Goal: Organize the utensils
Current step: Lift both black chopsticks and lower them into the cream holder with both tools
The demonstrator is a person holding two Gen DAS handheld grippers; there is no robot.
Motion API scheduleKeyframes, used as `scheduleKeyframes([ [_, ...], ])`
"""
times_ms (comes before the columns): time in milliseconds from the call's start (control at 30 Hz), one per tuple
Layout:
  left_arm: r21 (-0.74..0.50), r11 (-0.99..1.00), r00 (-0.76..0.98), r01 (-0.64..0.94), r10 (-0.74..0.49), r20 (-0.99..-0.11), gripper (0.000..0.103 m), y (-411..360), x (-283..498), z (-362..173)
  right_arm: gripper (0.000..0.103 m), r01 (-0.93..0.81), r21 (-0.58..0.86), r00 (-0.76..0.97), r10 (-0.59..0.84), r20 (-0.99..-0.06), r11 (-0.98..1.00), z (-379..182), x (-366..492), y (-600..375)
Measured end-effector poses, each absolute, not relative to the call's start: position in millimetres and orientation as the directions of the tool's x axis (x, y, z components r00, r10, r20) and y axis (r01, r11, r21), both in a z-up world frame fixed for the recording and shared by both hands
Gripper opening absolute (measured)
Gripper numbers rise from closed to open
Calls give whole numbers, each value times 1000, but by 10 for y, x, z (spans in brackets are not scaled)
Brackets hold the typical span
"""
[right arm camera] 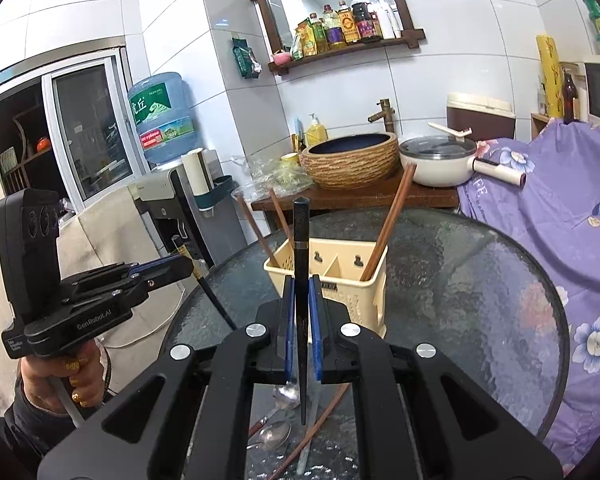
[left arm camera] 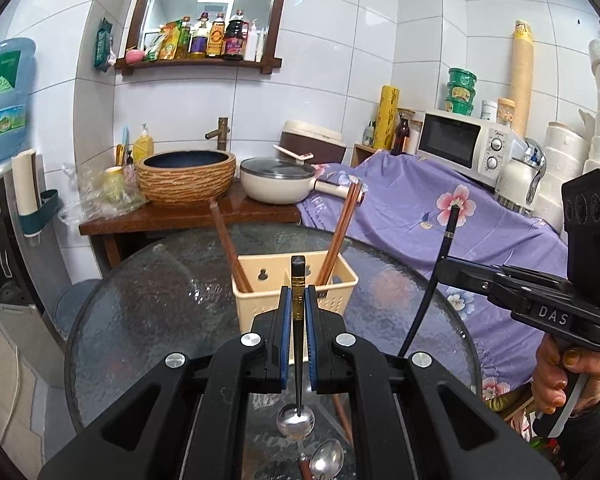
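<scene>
A cream utensil caddy (left arm camera: 332,292) (right arm camera: 352,280) stands on the round glass table and holds several brown chopsticks (left arm camera: 340,228) (right arm camera: 388,220). My left gripper (left arm camera: 298,300) is shut on a black-handled spoon (left arm camera: 297,360), bowl end hanging down, in front of the caddy. My right gripper (right arm camera: 301,292) is shut on a black chopstick (right arm camera: 301,272), held upright just before the caddy. It shows at the right of the left wrist view (left arm camera: 444,276). The left gripper shows in the right wrist view (right arm camera: 180,266).
Loose spoons (right arm camera: 276,436) (left arm camera: 328,460) and a brown chopstick (right arm camera: 320,420) lie on the glass table (right arm camera: 480,280) near me. Behind are a wooden stand with a woven basin (left arm camera: 186,178), a pot (left arm camera: 278,180) and a purple floral cloth (left arm camera: 420,208).
</scene>
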State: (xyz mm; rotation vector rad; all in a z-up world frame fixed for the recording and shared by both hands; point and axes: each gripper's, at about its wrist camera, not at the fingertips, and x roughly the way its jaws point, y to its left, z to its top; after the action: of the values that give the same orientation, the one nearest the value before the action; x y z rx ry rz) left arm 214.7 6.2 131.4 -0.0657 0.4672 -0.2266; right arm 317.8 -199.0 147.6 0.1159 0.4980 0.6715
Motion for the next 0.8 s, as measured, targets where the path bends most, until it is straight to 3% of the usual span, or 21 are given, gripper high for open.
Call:
scheduleKeyframes([
  [567,-120,982,946,146,-174,-274,7,38,2482,2472,8,-553,248,747,605,-274,795,2517,3656,-1938],
  [800,-158,984,962,81,-119,-244,6,98,2841,2586,8,-500,232,792,549,-265,834,2541,3934,-1823],
])
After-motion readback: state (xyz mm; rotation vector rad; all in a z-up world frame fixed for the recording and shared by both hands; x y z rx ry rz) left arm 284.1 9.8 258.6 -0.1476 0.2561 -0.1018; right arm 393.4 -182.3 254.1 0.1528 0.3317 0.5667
